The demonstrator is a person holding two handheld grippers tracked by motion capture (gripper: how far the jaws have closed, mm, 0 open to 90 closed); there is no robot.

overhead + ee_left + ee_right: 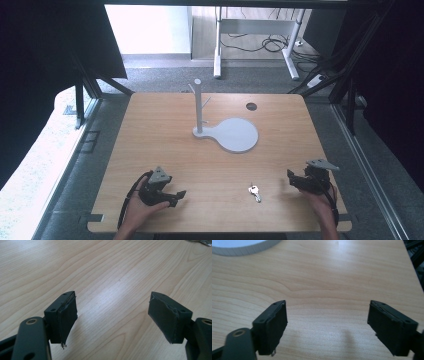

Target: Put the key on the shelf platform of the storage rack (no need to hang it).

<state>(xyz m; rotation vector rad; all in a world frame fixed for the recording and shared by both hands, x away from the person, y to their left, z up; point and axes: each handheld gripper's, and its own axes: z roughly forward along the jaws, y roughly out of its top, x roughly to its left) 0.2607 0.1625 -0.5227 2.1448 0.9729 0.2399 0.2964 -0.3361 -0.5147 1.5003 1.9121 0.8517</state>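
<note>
Key (255, 192): lay flat on the wooden table (165, 145), near edge, between left gripper (176, 196) and right gripper (292, 178), nearer the right. Both grippers rested spread wide, released, grasping nothing. Grey stand (227, 131) stood farther off.

1. Left hand-held gripper (181, 195): matte black body with a grey three-cornered plate (159, 174) mounted on top; a black cable (131, 194) loops from its rear along the hand
2. Right hand-held gripper (289, 176): same black build, with a grey three-cornered plate (322, 164) on top and a black cable (332, 197) trailing past the wrist
3. Left gripper view: two black block-shaped jaws, each faced with a dark pad (68, 315) frayed at the edges; small screw holes in the jaw tops; a brass-coloured rivet (32, 321) on the linkage arm
4. Right gripper view: matching black jaws with a worn pad (279, 322) and a brass-coloured rivet (238, 333)
5. Forearms bare; no sleeves seen
</note>
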